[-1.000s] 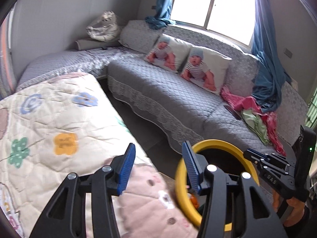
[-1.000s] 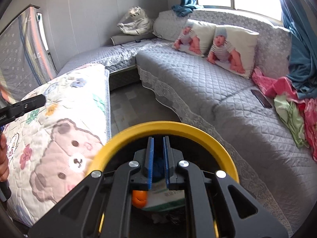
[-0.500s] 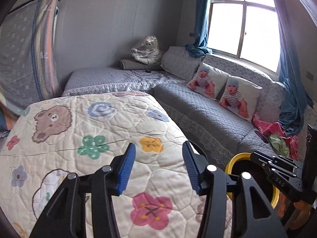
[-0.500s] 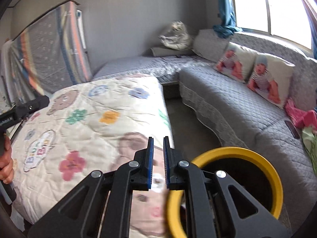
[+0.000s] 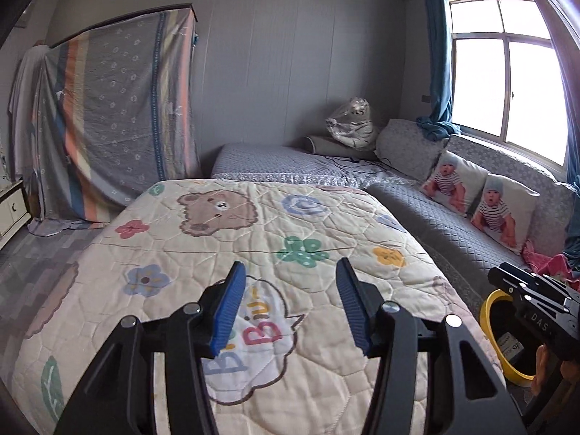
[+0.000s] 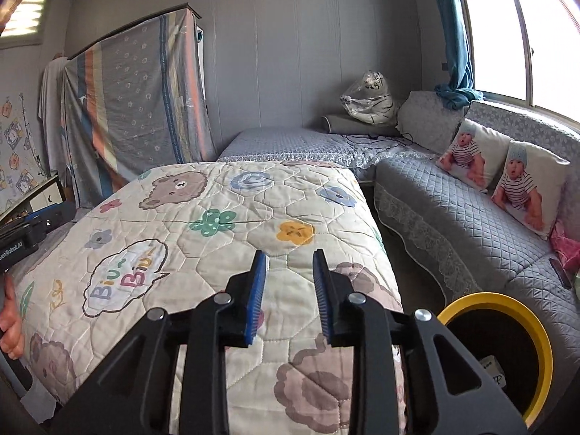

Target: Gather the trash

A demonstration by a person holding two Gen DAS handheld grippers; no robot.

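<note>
A yellow-rimmed trash bin (image 6: 543, 348) stands on the floor between the quilt-covered table and the grey sofa; a bit of paper trash (image 6: 493, 371) shows inside it. It also shows in the left wrist view (image 5: 487, 322). My left gripper (image 5: 288, 306) is open and empty above the cartoon quilt (image 5: 224, 246). My right gripper (image 6: 289, 288) is open and empty above the same quilt (image 6: 203, 224), left of the bin. No loose trash shows on the quilt.
A grey L-shaped sofa (image 5: 427, 224) runs along the back and right, with two baby-print pillows (image 5: 478, 203), a bagged tiger toy (image 6: 368, 103) and pink clothes (image 6: 567, 250). A draped striped sheet (image 5: 119, 119) stands at the back left.
Both grippers have swung left and up, from over the bin to over the quilt. The right gripper, shut before, has opened. The left stayed open.
</note>
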